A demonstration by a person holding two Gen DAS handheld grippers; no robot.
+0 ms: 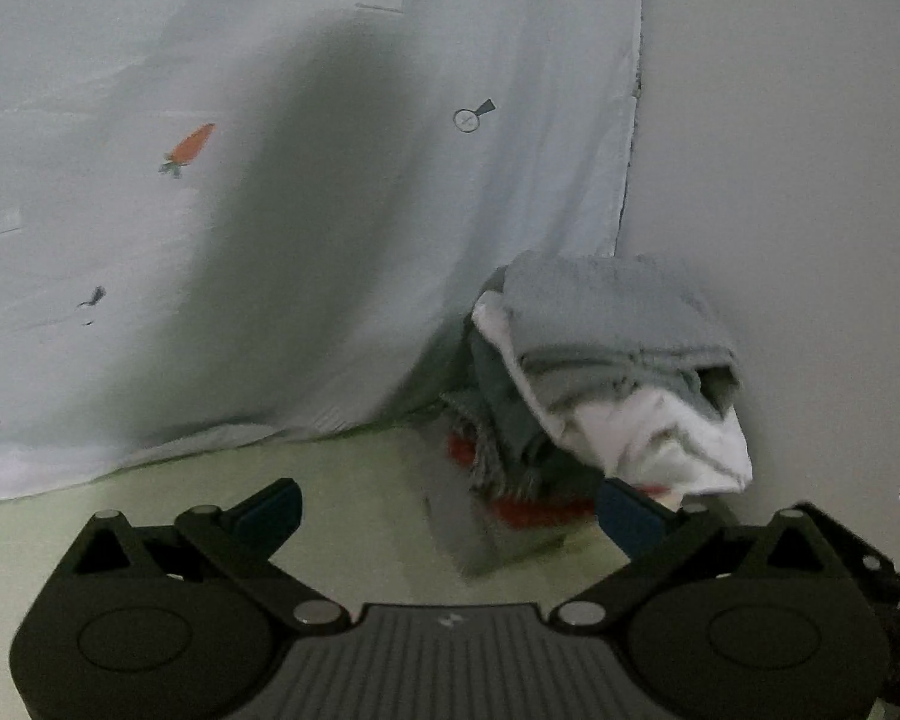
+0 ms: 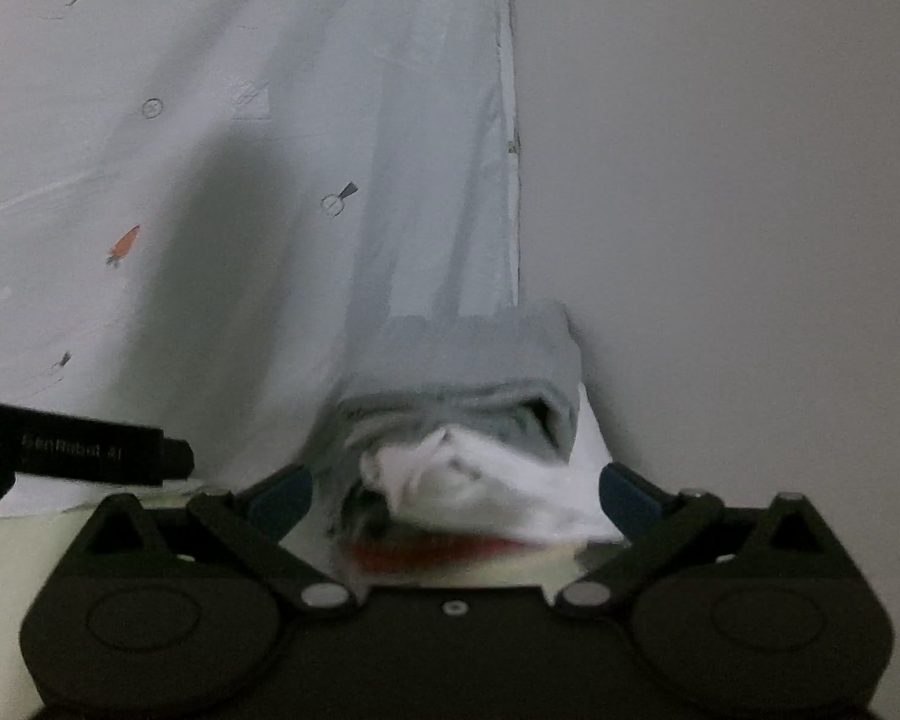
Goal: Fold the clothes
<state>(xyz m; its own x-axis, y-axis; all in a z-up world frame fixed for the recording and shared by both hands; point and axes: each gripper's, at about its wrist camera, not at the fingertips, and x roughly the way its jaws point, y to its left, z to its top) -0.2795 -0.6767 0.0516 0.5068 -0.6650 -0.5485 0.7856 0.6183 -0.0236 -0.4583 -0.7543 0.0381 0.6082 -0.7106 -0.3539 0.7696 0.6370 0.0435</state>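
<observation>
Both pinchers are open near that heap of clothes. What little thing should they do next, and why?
Probably ease the right gripper forward and close on the crumpled white cloth. Its jaws are wide open and already straddle that cloth, which lies at the front of the grey and white clothes pile. The left gripper, also open, points beside the pile.

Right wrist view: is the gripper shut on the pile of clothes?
No. The right gripper is open, its fingers either side of the clothes pile.
</observation>
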